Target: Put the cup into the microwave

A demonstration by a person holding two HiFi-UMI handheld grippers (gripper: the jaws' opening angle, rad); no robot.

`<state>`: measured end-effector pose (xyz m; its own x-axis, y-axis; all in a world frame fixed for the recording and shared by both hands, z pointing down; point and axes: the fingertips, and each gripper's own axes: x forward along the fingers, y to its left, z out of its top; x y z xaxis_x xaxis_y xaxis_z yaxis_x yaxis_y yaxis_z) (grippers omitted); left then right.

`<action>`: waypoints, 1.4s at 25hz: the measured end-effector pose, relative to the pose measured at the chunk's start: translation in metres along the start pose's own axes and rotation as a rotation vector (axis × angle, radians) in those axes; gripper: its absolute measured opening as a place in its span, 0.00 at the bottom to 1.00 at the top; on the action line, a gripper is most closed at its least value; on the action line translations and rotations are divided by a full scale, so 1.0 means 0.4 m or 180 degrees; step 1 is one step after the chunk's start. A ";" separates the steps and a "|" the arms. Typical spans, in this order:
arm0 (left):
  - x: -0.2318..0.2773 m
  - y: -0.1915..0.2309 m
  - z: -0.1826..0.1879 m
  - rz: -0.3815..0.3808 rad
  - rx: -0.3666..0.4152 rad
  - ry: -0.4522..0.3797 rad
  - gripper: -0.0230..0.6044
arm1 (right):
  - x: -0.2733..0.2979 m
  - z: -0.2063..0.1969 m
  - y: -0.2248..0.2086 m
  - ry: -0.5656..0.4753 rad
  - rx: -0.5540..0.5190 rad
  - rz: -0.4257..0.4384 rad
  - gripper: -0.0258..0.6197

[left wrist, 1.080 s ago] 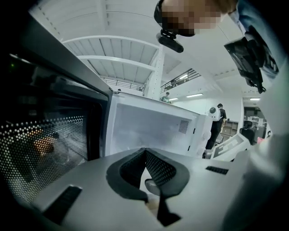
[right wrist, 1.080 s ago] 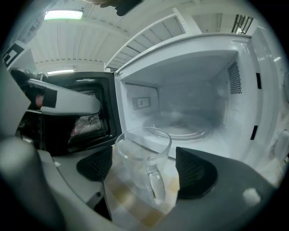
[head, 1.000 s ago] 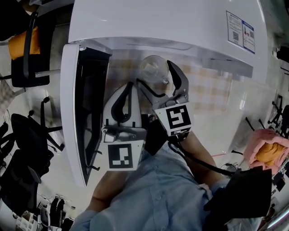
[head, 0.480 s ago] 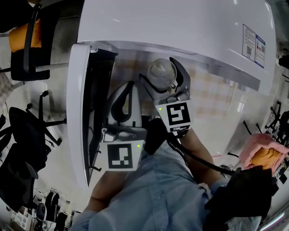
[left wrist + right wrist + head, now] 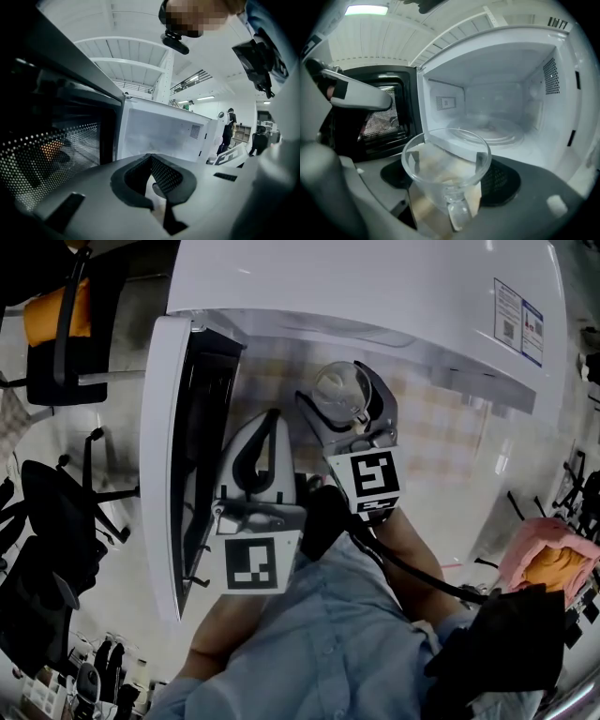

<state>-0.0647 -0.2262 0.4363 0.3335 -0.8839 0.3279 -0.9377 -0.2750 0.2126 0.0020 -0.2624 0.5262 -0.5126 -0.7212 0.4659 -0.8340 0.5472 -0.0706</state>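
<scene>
A clear glass cup [image 5: 446, 176] stands upright between the jaws of my right gripper [image 5: 447, 187], which is shut on it. In the head view the cup [image 5: 339, 388] hangs just in front of the open white microwave [image 5: 375, 296]. The right gripper view looks into the microwave's white cavity, with its glass turntable [image 5: 487, 131] inside. The microwave door [image 5: 178, 465] is swung wide open to the left. My left gripper [image 5: 255, 451] sits beside the door, shut with nothing between its pads [image 5: 164, 176].
A checked tabletop [image 5: 441, 432] lies under the microwave. Black office chairs [image 5: 56, 521] stand on the floor to the left. A pink and orange bundle [image 5: 548, 563] sits at the right. A person's blue sleeve [image 5: 319, 643] fills the lower middle.
My right gripper has carried the cup a little forward and right, closer to the microwave opening. The left gripper has stayed put by the door.
</scene>
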 end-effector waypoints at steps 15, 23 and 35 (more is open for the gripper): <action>-0.158 -0.153 0.088 -0.0056 0.0201 -0.0263 0.05 | -0.253 0.068 0.012 -0.0089 0.0011 -0.0092 0.64; -0.080 -0.175 0.082 -0.0193 0.0321 -0.0199 0.05 | -0.215 0.081 -0.047 -0.0118 0.0062 -0.0187 0.64; 0.043 -0.137 0.089 -0.0232 0.0200 -0.0034 0.05 | -0.065 0.137 -0.111 -0.0029 0.0029 -0.0140 0.64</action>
<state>-0.0110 -0.2399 0.3976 0.4004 -0.8646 0.3037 -0.9153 -0.3616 0.1771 0.0412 -0.2915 0.4689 -0.4772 -0.7483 0.4608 -0.8576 0.5109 -0.0584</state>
